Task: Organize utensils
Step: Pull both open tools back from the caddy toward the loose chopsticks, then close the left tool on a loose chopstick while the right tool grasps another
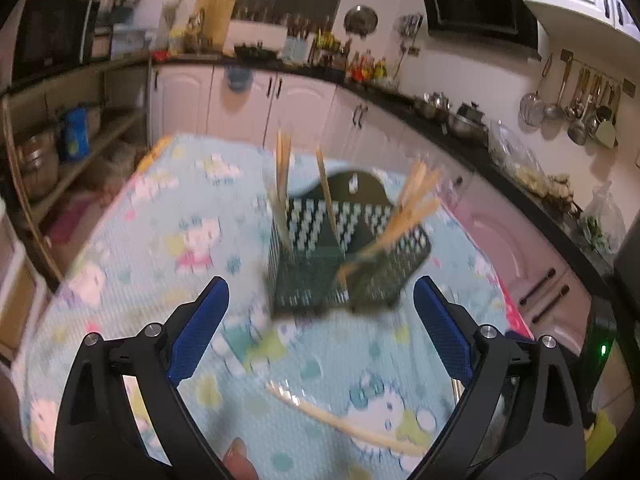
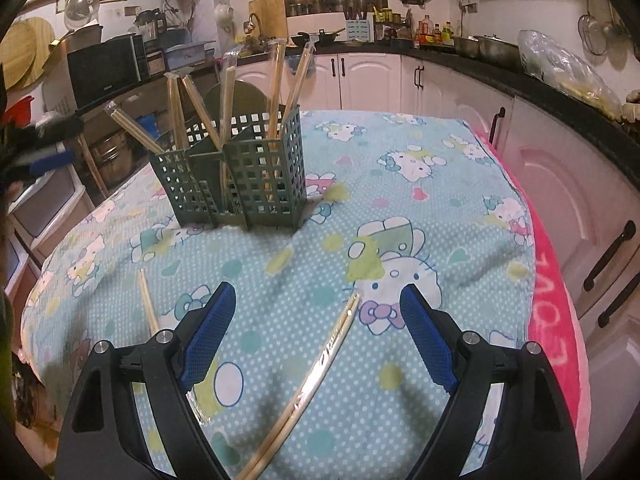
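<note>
A dark green slotted utensil holder (image 2: 240,176) stands on the Hello Kitty cloth (image 2: 400,208) with several wrapped chopstick pairs upright in it; it also shows blurred in the left wrist view (image 1: 336,256). My right gripper (image 2: 316,300) is open and empty, above a wrapped chopstick pair (image 2: 308,384) that lies on the cloth between its fingers. Another chopstick pair (image 2: 148,304) lies to its left. My left gripper (image 1: 320,296) is open and empty, short of the holder, with a wrapped chopstick pair (image 1: 344,420) lying on the cloth below it.
The cloth-covered table has a pink towel edge (image 2: 556,320) on the right. White kitchen cabinets (image 2: 360,76) and a dark counter with pots and bottles run behind. Shelves with a microwave (image 2: 104,68) stand at the left.
</note>
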{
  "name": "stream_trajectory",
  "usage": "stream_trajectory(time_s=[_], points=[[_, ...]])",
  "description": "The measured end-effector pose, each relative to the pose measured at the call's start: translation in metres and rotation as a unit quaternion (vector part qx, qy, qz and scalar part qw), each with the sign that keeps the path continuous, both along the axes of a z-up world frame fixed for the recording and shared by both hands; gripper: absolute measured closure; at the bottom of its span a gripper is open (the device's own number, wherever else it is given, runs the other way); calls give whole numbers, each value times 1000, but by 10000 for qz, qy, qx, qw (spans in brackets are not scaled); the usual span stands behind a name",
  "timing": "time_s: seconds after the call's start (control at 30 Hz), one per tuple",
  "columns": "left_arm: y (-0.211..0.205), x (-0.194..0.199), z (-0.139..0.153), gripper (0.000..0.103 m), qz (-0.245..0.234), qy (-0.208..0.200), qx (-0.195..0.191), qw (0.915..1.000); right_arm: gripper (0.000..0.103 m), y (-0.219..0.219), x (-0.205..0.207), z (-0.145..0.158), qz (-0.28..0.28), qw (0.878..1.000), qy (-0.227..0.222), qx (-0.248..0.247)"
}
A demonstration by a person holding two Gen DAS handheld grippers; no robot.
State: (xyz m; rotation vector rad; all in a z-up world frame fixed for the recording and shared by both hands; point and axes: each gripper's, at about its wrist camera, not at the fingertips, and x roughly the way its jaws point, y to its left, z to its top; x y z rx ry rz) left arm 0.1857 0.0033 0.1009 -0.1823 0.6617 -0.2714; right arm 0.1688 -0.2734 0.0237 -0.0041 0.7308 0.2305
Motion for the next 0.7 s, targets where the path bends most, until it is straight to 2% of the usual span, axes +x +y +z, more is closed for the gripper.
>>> stream_trajectory(time_s=[0.43, 0.7], points=[[0, -22, -67, 18, -97, 913, -192, 9956, 21, 0, -14, -11, 34, 9999, 144, -11], [-12, -30, -106, 18, -247, 1514, -265, 9878, 22, -2, -11, -26, 21, 9991, 417, -30]])
